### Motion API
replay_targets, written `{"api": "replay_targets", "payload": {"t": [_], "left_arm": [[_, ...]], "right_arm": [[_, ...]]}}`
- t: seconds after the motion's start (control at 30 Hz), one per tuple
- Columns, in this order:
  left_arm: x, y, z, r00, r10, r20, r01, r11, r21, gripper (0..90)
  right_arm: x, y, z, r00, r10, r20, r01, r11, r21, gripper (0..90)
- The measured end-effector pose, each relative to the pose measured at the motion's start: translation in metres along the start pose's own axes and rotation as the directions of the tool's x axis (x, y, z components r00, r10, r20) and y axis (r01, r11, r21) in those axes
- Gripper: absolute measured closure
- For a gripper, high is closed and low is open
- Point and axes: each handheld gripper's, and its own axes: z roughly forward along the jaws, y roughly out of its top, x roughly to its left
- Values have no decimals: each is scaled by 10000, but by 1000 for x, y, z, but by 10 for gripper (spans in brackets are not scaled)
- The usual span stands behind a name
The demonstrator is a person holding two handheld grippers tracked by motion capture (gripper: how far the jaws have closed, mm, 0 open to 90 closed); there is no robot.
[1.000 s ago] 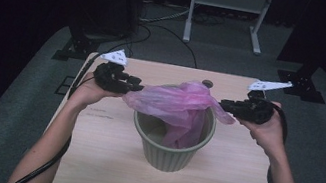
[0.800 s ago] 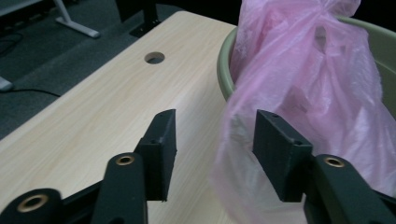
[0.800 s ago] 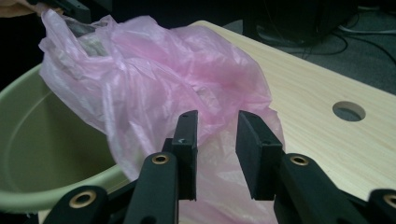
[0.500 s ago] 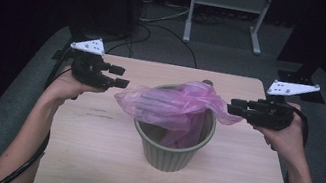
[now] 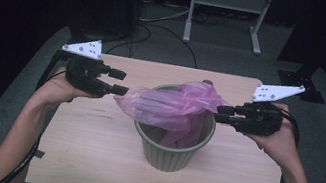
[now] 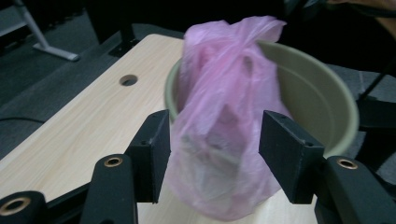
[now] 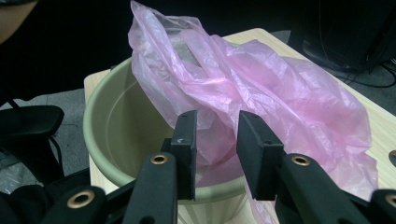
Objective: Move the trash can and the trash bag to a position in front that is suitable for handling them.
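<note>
- Pink plastic bag point(image 5: 173, 108) in the high view: draped over the far-left rim of a ribbed green bin point(image 5: 171, 146) at mid-table point(image 5: 88, 159), partly hanging inside.
- Same view: left gripper point(image 5: 119, 82) at the bag's left edge, right gripper point(image 5: 220, 113) just beside its right end; both level, pointing inward.
- Left gripper view: jaws wide apart, just opened, pads clear of the blurred bag point(image 6: 224, 116) beyond them; bin point(image 6: 322, 107) behind.
- Right gripper view: jaws apart with a narrow gap, opened slightly a moment ago; bag point(image 7: 261, 88) film behind the gap, contact with pads impossible to tell; bin point(image 7: 116, 135) below.
</note>
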Motion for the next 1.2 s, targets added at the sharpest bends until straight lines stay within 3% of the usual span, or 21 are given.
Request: {"api": "replay_targets", "payload": {"t": [0.13, 0.3, 0.53, 0.83, 0.97, 1.07, 1.13, 1.2], "left_arm": [[-8, 0, 7, 9991, 213, 355, -219, 9996, 158, 420], [-14, -3, 20, 9959, 196, 886, -228, 9992, 342, 397], [-14, -8, 35, 9928, 152, 1185, -254, 9961, 844, 383], [-13, -12, 45, 9950, 337, 945, -472, 9883, 1451, 538], [-13, -14, 47, 9958, 356, 845, -480, 9876, 1492, 619], [-13, -15, 46, 9955, 487, 815, -615, 9848, 1625, 684], [-14, -16, 44, 9944, 656, 834, -780, 9848, 1550, 782], [-15, -17, 41, 9941, 721, 810, -834, 9857, 1466, 837]], "right_arm": [[-1, -1, 5, 10000, -25, 35, 24, 9998, 212, 682], [-2, -4, 10, 9998, -70, 167, 63, 9992, 394, 664], [-8, -7, 17, 9986, -134, 504, 98, 9975, 706, 653], [-13, -11, 24, 9964, -194, 820, 122, 9961, 873, 700], [-13, -12, 27, 9950, -230, 976, 131, 9948, 1015, 734], [-13, -12, 27, 9928, -298, 1160, 174, 9942, 1065, 814], [-12, -12, 25, 9924, -254, 1207, 120, 9938, 1101, 896], [-11, -11, 23, 9920, -235, 1238, 103, 9943, 1063, 900]]}}
